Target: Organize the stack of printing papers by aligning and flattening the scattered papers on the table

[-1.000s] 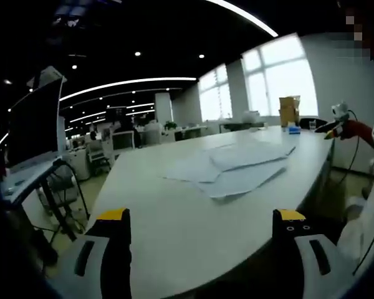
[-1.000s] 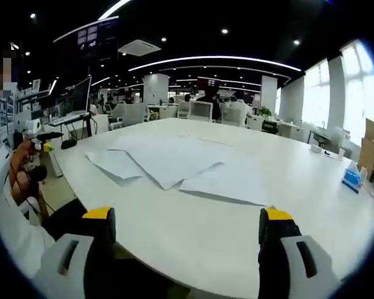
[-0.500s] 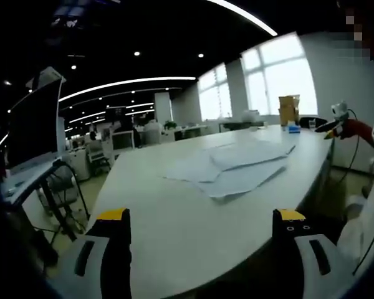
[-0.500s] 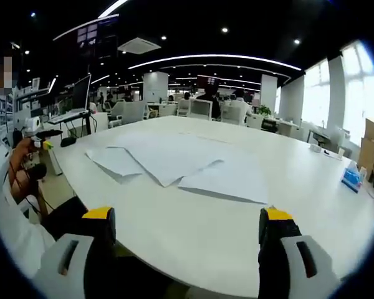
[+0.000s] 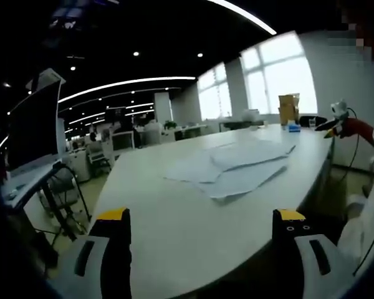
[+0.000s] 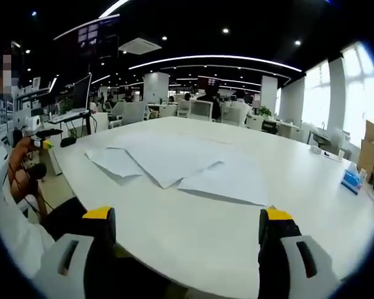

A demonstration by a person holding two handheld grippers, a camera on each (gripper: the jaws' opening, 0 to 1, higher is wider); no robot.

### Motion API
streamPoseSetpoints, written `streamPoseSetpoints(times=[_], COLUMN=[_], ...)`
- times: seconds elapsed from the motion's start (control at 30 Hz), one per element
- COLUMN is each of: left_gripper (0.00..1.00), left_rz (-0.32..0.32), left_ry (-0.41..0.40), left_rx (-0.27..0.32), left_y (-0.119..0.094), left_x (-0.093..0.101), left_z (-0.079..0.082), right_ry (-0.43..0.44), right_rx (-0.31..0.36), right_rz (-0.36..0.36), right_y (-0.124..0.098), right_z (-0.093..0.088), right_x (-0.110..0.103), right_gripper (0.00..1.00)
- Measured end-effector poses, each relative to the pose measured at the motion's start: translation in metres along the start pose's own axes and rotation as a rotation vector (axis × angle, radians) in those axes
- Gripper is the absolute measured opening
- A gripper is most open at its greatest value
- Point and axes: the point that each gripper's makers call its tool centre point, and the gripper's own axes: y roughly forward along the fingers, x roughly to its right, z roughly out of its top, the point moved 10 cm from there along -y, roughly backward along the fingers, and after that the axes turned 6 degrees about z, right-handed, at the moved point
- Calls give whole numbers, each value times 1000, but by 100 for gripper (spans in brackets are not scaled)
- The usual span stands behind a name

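No real change over the last second: papers [image 6: 177,163] lie where they did on the table [image 6: 206,230]; both views shift only marginally.

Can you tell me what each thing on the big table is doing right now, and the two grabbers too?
papers: scattered, overlapping, lying flat on the table, not lined up.
table: white, bare around the papers.
blue box: resting near the far table edge.
left hand-held gripper: jaws open, holding nothing, short of the papers.
right hand-held gripper: jaws open, holding nothing, short of the papers.
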Motion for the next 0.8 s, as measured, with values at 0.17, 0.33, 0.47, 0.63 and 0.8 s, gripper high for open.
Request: streamPoseSetpoints(times=[0.17, 0.33, 0.47, 0.63, 0.8], left_gripper=[96, 96, 96, 96, 96], left_rz=[6, 0, -4, -17, -23], left_ry=[-2, 6, 4, -4, -5], left_rx=[6, 12, 19, 26, 35], left_y=[1, 0, 1, 1, 1], left_x=[-1, 0, 1, 2, 1], left_z=[1, 4, 5, 5, 6], right_ry=[-10, -8, -5, -17, -33], right_rx=[7, 12, 7, 6, 9], right_rz=[3, -7, -12, -7, -4], right_y=[1, -2, 0, 2, 4], right_z=[1, 2, 2, 8, 13], right_x=[-2, -1, -1, -3, -5], right_gripper=[90, 90, 90, 90, 90])
